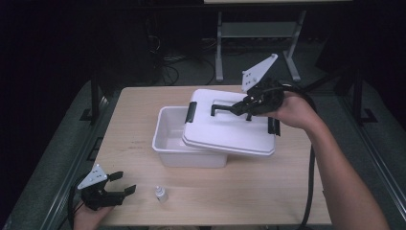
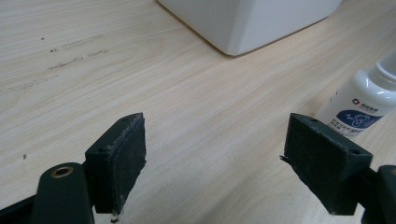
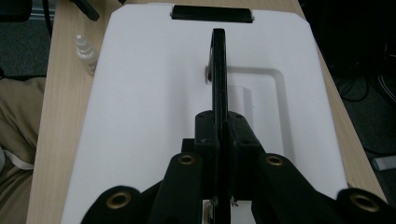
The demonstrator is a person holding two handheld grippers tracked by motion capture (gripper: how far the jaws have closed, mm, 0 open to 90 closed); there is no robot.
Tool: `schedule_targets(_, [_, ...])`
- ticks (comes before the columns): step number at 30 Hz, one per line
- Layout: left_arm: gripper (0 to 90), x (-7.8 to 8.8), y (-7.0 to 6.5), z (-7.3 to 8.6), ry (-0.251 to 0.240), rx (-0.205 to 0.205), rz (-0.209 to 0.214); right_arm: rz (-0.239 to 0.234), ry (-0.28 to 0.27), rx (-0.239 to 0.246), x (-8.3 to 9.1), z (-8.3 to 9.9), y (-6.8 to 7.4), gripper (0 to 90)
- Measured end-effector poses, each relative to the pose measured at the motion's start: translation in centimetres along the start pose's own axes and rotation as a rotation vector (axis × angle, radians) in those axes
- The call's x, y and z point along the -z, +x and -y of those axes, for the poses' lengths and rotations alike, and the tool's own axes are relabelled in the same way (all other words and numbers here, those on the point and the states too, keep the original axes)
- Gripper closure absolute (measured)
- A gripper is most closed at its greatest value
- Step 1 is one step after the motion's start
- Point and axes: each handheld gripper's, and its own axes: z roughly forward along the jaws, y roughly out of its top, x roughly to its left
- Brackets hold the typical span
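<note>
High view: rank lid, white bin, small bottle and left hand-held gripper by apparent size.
1. Lid and white bin: too close to call, since the lid is raised, tilted and hides part of the bin.
2. Left hand-held gripper, nearer the camera.
3. Small bottle, clearly smallest.

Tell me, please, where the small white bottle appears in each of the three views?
High view: the small white bottle stands at the table's near edge, right of the left tool.
Left gripper view: at the right edge, behind the right-hand jaw.
Right gripper view: upper left, beside the lid.
Shared landmark: the wooden table.
</note>
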Motion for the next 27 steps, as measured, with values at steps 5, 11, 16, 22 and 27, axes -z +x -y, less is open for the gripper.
schedule_targets(5, [20.5, -0.1, -0.2, -0.1, 0.004, -0.004, 0.0, 0.012, -0.005, -0.029, 1.1, 1.5, 0.6, 84.0])
schedule_targets(11, [20.5, -0.1, -0.2, 0.0, 0.007, -0.002, 0.002, 0.036, -0.004, -0.058, 2.8, 3.8, 1.3, 84.0])
schedule_targets(16, [20.4, -0.2, -0.2, 0.0, 0.014, -0.005, -0.001, 0.055, 0.008, -0.083, 4.2, 5.8, 1.9, 84.0])
schedule_targets(22, [20.4, -0.2, -0.3, 0.0, 0.015, -0.009, -0.005, 0.069, 0.013, -0.104, 5.2, 7.5, 2.5, 84.0])
schedule_targets(27, [20.4, -0.2, -0.3, 0.0, 0.014, -0.008, -0.007, 0.078, 0.021, -0.115, 5.8, 8.7, 2.9, 84.0])
